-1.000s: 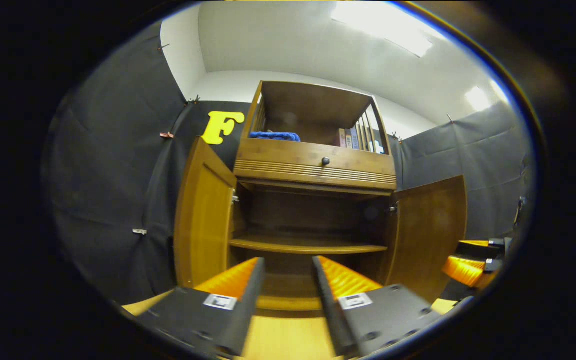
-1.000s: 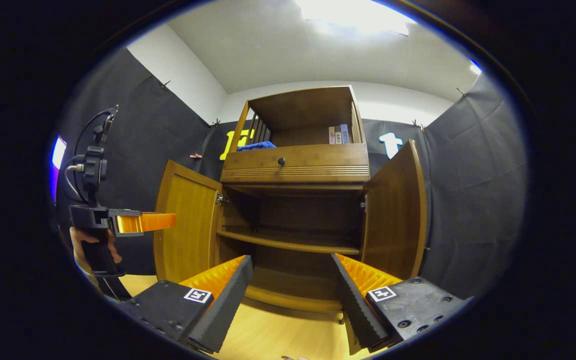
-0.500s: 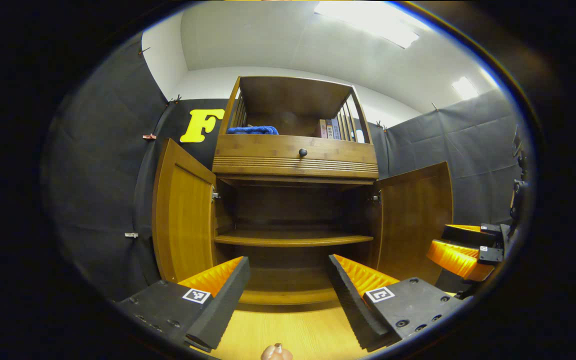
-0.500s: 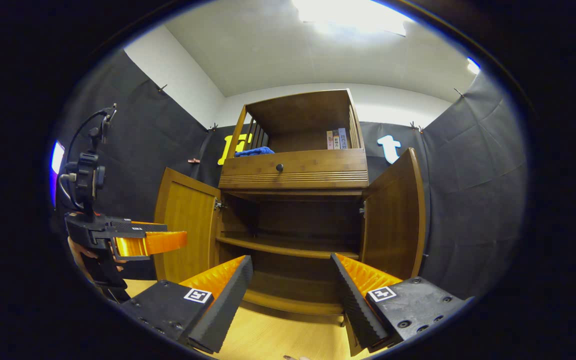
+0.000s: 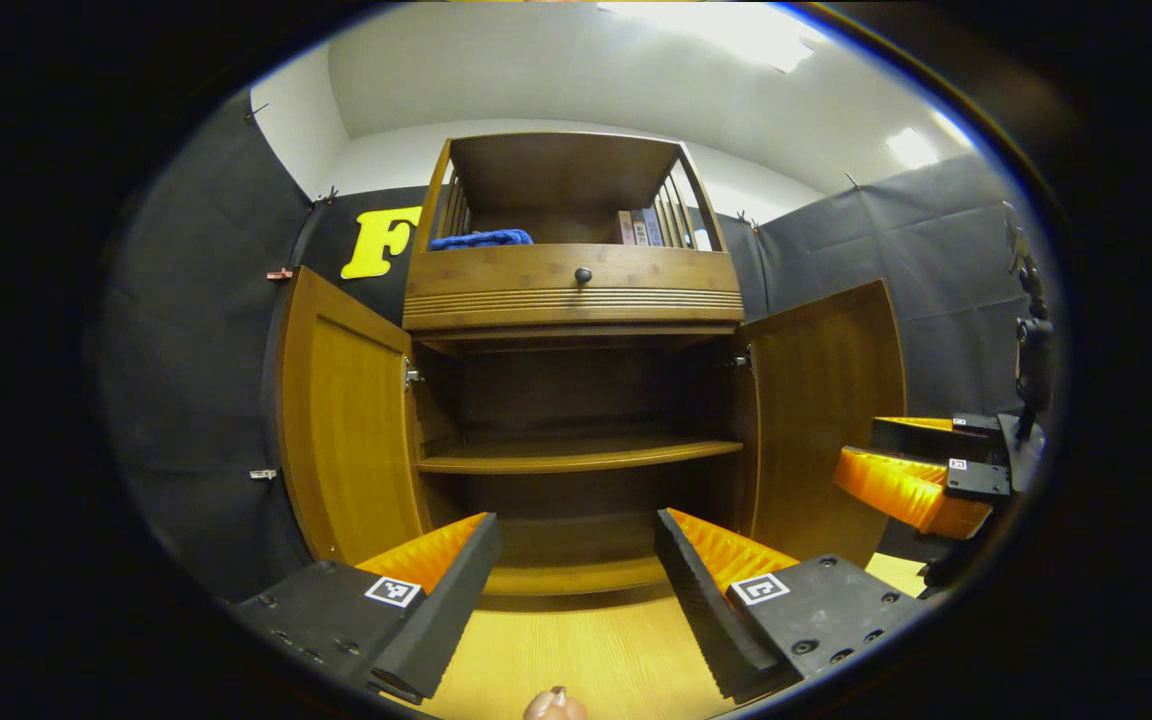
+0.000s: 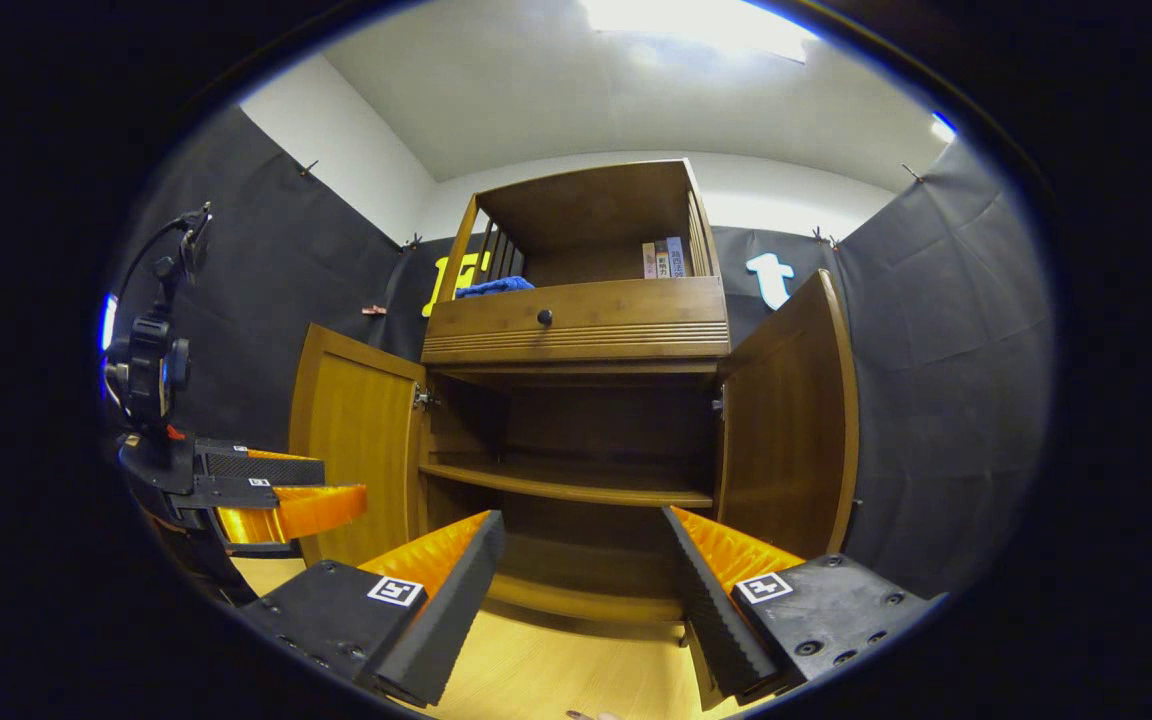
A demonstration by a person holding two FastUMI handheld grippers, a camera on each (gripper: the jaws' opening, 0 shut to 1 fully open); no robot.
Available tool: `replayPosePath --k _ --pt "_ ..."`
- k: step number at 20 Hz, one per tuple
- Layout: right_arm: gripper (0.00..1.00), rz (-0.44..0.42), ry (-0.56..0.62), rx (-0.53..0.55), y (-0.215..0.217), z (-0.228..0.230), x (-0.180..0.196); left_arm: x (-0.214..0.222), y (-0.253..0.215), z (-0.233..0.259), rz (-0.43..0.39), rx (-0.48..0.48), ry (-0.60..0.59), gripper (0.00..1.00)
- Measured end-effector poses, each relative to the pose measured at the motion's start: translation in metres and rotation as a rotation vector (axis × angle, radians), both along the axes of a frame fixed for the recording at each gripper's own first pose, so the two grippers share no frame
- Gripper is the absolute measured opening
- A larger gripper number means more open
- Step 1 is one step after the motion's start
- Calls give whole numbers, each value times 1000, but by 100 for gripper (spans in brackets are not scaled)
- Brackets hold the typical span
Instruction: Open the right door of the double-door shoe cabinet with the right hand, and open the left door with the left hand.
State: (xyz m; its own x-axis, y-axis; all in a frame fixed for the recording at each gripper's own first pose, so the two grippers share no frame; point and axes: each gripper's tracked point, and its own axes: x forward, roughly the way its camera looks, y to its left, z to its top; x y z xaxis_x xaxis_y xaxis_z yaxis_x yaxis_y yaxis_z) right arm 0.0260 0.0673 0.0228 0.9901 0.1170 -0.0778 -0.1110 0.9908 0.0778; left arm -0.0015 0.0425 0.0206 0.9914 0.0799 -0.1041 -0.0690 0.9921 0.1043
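Here the left tongs (image 5: 576, 560) stand with their fingers well apart and nothing between them, low in the left gripper view, pointed at the open middle of the shoe cabinet (image 5: 576, 300); the right tongs (image 6: 581, 560) are likewise spread wide and empty in the right gripper view, aimed at the same opening. Neither pair touches the cabinet. In the right gripper view the left tongs also show at the far left, near the left door (image 6: 356, 440) but apart from it; in the left gripper view the right tongs show at the far right, just beside the right door (image 5: 821, 400).

Both doors are swung out — the left door (image 5: 346, 420) stands wide on its hinges, and the right door (image 6: 786, 420) does too; between them lie a dark interior and one bare inner shelf (image 5: 576, 458). Above the doors sits a drawer (image 5: 576, 285) with a small dark knob (image 5: 583, 274); over it, an open top compartment holds a blue cloth (image 5: 481, 239) at the left and a few upright books (image 5: 639, 228) at the right. The cabinet stands on a pale wooden floor (image 5: 576, 650).
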Motion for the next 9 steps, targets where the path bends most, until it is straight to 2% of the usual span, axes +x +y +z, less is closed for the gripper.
replayPosePath --k 9 --pt "97 -7 -14 5 -3 5 -2 0 -6 5 -10 -7 -19 96"
